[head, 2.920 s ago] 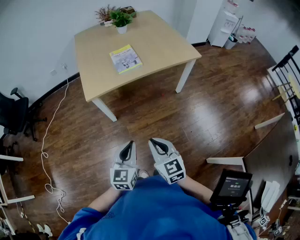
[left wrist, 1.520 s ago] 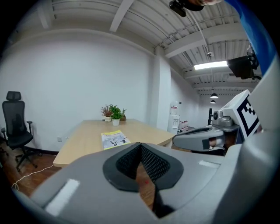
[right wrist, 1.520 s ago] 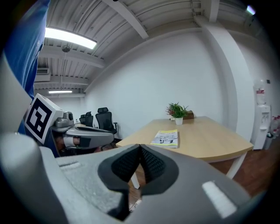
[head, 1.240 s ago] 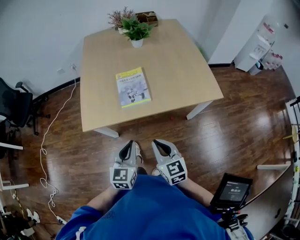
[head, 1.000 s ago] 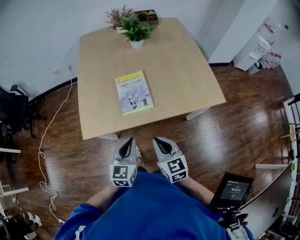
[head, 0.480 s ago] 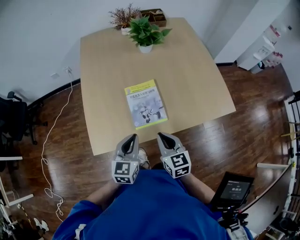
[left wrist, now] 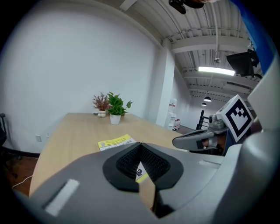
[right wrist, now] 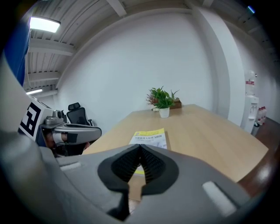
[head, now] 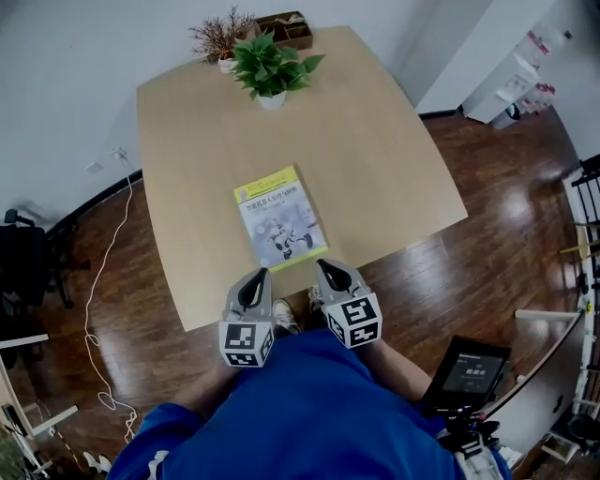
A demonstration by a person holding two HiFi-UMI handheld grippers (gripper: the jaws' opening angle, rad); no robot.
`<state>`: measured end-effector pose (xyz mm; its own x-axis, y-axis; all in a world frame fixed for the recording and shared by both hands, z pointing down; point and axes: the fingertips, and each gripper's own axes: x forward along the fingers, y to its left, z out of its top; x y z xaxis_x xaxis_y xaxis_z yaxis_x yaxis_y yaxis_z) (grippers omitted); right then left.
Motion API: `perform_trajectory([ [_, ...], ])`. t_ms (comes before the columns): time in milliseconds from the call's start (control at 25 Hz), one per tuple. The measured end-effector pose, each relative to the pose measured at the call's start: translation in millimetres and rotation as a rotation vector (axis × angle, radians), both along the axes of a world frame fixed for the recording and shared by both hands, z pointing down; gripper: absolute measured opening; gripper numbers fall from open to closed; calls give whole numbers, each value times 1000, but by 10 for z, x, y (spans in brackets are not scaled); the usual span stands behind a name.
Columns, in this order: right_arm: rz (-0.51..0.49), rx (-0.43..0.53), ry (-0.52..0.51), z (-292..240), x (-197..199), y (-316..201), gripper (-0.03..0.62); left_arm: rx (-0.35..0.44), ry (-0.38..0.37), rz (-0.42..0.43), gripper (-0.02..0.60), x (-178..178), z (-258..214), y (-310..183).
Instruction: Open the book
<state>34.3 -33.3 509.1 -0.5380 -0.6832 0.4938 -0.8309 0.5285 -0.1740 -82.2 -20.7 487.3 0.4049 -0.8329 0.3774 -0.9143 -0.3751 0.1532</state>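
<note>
A closed book [head: 278, 217] with a yellow and grey cover lies flat on the wooden table [head: 187, 169], close to its near edge. It also shows in the left gripper view as the book [left wrist: 114, 141] and in the right gripper view as the book [right wrist: 150, 137]. My left gripper [head: 258, 276] hangs shut at the table's near edge, just short of the book. My right gripper [head: 326, 268] is shut too, level with the book's near right corner. Neither touches the book, and nothing is between the jaws.
A potted green plant [head: 268, 67], a dried plant [head: 216, 37] and a small wooden box [head: 286, 26] stand at the table's far end. A black chair [head: 28, 262] and a white cable [head: 98, 281] are on the floor at left. A tablet on a stand [head: 469, 373] is at lower right.
The person has walked up to the table, so the book now lies just ahead of both grippers. The grippers have stayed shut and side by side.
</note>
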Motion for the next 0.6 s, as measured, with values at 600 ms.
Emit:
perform_trajectory([
  [600,-93,-196,-30,613,211,-769,8,-141,-93,-60,6,184,379,-611],
])
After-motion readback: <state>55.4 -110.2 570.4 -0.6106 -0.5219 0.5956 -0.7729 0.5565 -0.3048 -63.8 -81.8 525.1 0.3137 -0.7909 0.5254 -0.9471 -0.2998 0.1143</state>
